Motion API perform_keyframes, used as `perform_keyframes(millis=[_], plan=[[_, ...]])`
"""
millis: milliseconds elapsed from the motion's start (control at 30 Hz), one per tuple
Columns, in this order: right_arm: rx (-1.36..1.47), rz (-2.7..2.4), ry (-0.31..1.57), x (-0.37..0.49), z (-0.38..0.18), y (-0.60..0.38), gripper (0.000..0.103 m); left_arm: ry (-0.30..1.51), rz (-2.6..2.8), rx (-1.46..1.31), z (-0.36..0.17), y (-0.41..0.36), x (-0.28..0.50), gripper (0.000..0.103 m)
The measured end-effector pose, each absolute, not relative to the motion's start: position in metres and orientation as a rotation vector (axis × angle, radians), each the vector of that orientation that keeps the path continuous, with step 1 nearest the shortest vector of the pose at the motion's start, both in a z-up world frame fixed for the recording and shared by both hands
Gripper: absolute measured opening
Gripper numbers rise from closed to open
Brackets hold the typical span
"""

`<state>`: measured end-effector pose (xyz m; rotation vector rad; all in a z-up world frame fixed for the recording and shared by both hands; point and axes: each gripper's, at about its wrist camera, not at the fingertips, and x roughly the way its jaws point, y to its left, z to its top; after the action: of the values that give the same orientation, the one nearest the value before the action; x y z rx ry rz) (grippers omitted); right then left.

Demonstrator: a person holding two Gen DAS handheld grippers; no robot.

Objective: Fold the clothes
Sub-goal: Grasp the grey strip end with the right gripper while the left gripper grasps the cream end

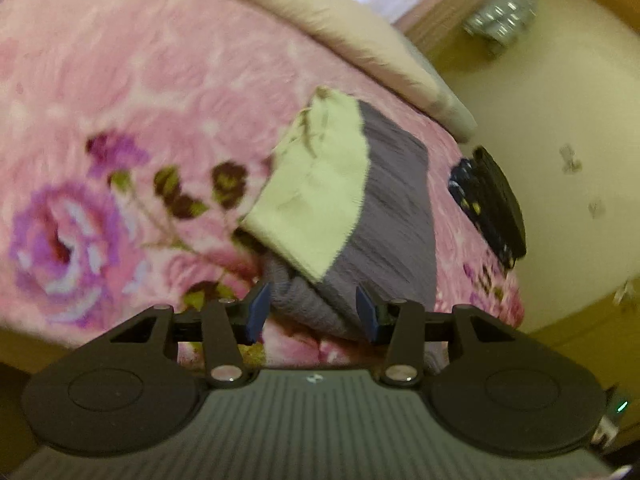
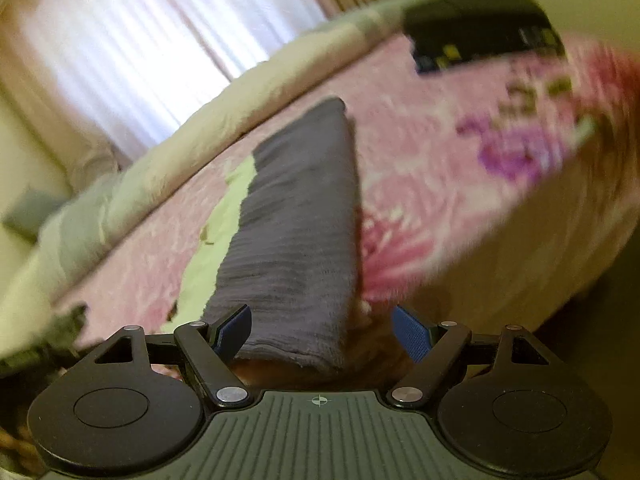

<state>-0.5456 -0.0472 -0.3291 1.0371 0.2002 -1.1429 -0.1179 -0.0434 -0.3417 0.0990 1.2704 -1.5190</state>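
We hold the left gripper (image 1: 312, 310) and right gripper (image 2: 320, 334) open around the near end of the grey cloth (image 1: 396, 208).

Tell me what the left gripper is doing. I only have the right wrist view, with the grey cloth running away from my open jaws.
Observer: The left gripper is open. The near end of the grey cloth lies between its pads, not pinched.
Operator: How much of the green piece shows? I see only a strip.
Observer: From the left wrist, the pale green cloth lies on top of the grey one, covering its left part, and its far corner is frayed.
Operator: Anything off the bed?
Observer: A shiny silver object sits beyond the bed, too blurred to identify.
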Motion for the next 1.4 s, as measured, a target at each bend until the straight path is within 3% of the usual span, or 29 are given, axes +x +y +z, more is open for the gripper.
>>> perform_keyframes(millis=[167,333,767,800,833,1033,1267,1333,1400], plan=[[1.242,-1.069,0.081,-0.566,-0.359,-0.062,0.081,1.429,-1.462,-0.004,-0.382,-0.069,-0.103,0.044],[1.324,-1.02,0.02,-0.57,-0.379,-0.08,0.08,1.458,-1.453,-0.039,-0.403,-0.097,-0.101,0.045],[1.348,-0.938,0.076,-0.574,-0.389,-0.128,0.08,1.519,-1.641,0.037,-0.425,-0.165,-0.085,0.047],[1.325,-0.924,0.071,-0.575,-0.384,-0.128,0.067,1.525,-1.655,0.05,-0.425,-0.168,-0.085,0.047],[1.314,-0.914,0.069,-0.576,-0.379,-0.13,0.063,1.53,-1.67,0.063,-0.425,-0.172,-0.084,0.047],[1.381,-0.88,0.144,-0.573,-0.396,-0.152,0.061,1.566,-1.764,0.124,-0.429,-0.178,-0.079,0.046],[1.476,-0.727,0.099,-0.562,-0.422,-0.154,0.055,1.578,-1.827,0.163,-0.431,-0.179,-0.091,0.043],[1.513,-0.704,0.052,-0.563,-0.43,-0.156,0.052,1.578,-1.82,0.16,-0.433,-0.179,-0.095,0.03],[1.532,-0.704,0.038,-0.565,-0.435,-0.156,0.038,1.569,-1.815,0.167,-0.435,-0.178,-0.099,0.02]])
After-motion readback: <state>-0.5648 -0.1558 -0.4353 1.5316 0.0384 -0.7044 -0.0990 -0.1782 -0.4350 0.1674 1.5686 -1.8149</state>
